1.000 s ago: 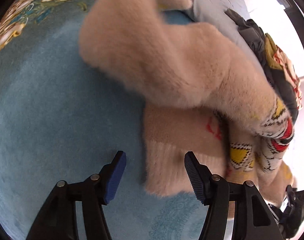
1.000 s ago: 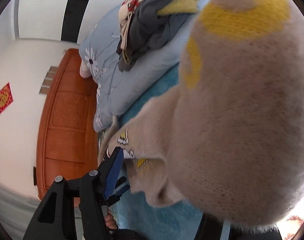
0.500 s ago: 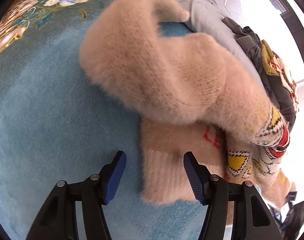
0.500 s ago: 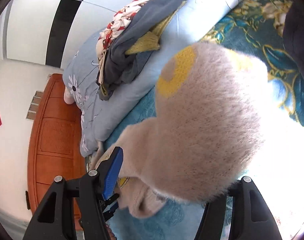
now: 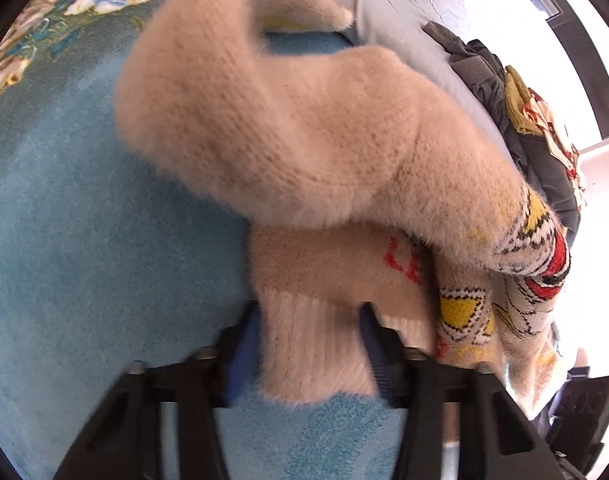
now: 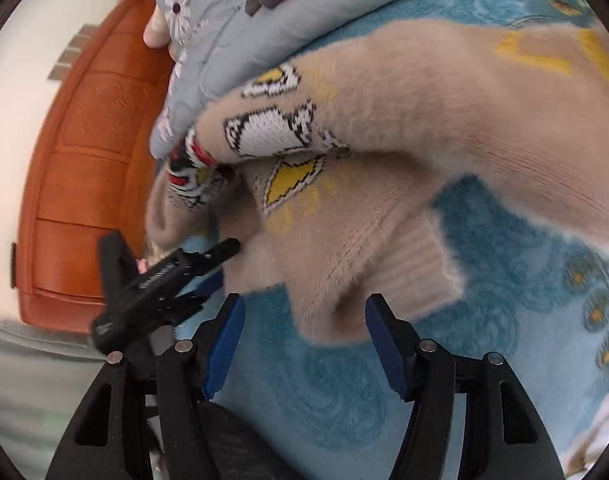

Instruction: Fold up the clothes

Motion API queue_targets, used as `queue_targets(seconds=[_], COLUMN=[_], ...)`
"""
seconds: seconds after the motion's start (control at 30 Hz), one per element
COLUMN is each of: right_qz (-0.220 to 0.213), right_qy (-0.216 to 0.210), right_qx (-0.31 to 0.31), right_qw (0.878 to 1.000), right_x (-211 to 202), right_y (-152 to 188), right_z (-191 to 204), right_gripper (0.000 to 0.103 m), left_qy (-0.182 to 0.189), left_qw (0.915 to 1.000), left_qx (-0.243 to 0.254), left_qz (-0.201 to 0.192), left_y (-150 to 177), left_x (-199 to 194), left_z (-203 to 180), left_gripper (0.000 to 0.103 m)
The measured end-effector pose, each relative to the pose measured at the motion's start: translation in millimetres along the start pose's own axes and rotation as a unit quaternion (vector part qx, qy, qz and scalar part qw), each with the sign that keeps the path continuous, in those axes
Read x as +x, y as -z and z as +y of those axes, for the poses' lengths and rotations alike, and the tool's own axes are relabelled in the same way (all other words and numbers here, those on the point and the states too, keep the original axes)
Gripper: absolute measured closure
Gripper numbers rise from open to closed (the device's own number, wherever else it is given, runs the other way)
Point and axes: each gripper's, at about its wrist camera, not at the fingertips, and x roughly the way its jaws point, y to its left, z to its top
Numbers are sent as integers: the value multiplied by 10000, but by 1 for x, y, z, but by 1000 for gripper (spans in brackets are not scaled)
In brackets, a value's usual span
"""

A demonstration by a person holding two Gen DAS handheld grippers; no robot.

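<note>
Blue bedspread (image 5: 84,240) carries the beige sweater (image 5: 304,140); left gripper (image 5: 310,354) is closing around its near ribbed hem (image 5: 316,344) to fold it, right gripper (image 6: 304,344) released.

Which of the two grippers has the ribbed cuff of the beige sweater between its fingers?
The left gripper: its jaws are closing around the pale ribbed cuff of the sweater. The right gripper is open, with only a fold of sweater edge near it.
</note>
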Motion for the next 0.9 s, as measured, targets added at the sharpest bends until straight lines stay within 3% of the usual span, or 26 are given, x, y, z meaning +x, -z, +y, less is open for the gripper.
queue_targets(seconds=[0.1, 0.13, 0.2, 0.23, 0.27, 0.37, 0.5, 0.6, 0.67, 0.77, 0.9], right_qz=[47, 71, 110, 114, 130, 208, -16, -308, -446, -521, -188], right_qy=[236, 280, 355, 376, 415, 601, -275, -1107, -1512, -1757, -1017], right_qx=[-112, -155, -265, -287, -296, -134, 255, 401, 410, 255, -167], right_qw=[9996, 9995, 9990, 9988, 9986, 9979, 9993, 9926, 9866, 9827, 9945], right_x=[13, 17, 25, 27, 30, 32, 1, -45, -73, -107, -109], right_y=[-1, -1, 0, -1, -1, -4, -16, -29, -34, -28, -3], right_z=[5, 7, 14, 17, 19, 19, 17, 17, 17, 10, -4], right_gripper=[39, 39, 39, 43, 58, 83, 88, 90, 90, 90, 90], left_qy=[-49, -47, -32, -17, -3, 105, 236, 484, 360, -247, -888], left_qw=[10000, 10000, 10000, 10000, 9999, 9995, 9979, 9953, 9952, 9969, 9955], left_qx=[-19, -45, -66, -60, -53, -90, -258, -325, -146, 51, 79], left_qz=[22, 17, -25, -64, -102, -282, -543, -772, -903, -744, -325], left_y=[1, 1, 2, 3, 4, 6, -1, 12, 20, 19, 31], left_x=[3, 2, -1, -4, -7, -22, -57, -97, -124, -148, -135], left_z=[1, 1, 1, 1, 0, -2, 14, 37, 45, 39, 48], left_gripper=[74, 82, 87, 91, 92, 94, 95, 95, 95, 95, 95])
